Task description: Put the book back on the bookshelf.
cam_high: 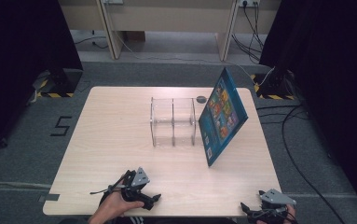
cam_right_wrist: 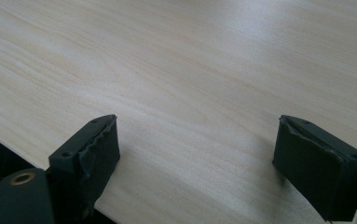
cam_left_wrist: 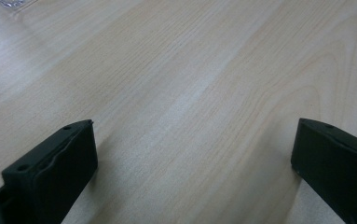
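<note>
Left gripper (cam_high: 143, 198): I hold it low over the near edge of the bench (cam_high: 120, 126), left of centre; my hand (cam_high: 113, 207) comes in from the bottom of the high view, and a cable trails off to the left.
Left jaws: spread wide and released, nothing between them; in the left gripper view (cam_left_wrist: 192, 154) they frame bare pale wood grain.
Right gripper (cam_high: 260, 211): it sits at the near right corner of the bench, partly over the edge, its grey three-cornered plate uppermost.
Right jaws: likewise spread wide and released; in the right gripper view (cam_right_wrist: 195, 149) bare wood lies between them, and the bench edge cuts across the lower left corner.
Book (cam_high: 222, 116): blue cover with colourful pictures, standing on its lower edge at the right of the bench, tilted, its top leaning away from the rack; well apart from both of my grippers.
Clear rack (cam_high: 173, 122): a transparent holder with upright dividers, at the middle of the bench, just beside the book on its left; whether the two touch I cannot tell.
Dark disc (cam_high: 201, 99): a small round object on the bench behind the rack, near the book's far edge.
Floor mark (cam_high: 62, 126): a black figure 5 on the grey floor to the left of the bench.
</note>
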A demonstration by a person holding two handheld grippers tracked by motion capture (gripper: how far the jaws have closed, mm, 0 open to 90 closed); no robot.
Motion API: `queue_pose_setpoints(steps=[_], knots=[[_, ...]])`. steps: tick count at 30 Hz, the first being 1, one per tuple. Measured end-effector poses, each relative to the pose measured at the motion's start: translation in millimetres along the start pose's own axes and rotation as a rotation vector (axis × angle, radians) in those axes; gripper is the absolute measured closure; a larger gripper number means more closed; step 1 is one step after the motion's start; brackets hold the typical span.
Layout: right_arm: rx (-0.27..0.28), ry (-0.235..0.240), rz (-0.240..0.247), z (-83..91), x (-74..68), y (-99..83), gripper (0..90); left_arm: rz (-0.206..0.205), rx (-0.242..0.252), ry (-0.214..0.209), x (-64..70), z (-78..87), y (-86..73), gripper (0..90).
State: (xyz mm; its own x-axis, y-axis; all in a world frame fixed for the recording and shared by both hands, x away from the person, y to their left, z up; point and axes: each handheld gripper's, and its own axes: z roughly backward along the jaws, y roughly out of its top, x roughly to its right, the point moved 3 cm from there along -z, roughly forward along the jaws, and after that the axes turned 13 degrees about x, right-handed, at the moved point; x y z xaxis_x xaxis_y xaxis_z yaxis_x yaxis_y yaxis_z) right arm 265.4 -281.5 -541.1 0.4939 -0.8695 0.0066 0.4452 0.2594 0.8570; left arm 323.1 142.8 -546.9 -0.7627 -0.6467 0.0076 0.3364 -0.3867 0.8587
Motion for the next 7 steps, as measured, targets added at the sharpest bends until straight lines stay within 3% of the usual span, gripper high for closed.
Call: queue_pose_setpoints(steps=[7], knots=[[0.001, 0.005, 0.006, 0.2, 0.6, -0.2, 14.6, -0.002, 0.001, -0.005, -0.3, -0.2, 0.0, 0.0]])
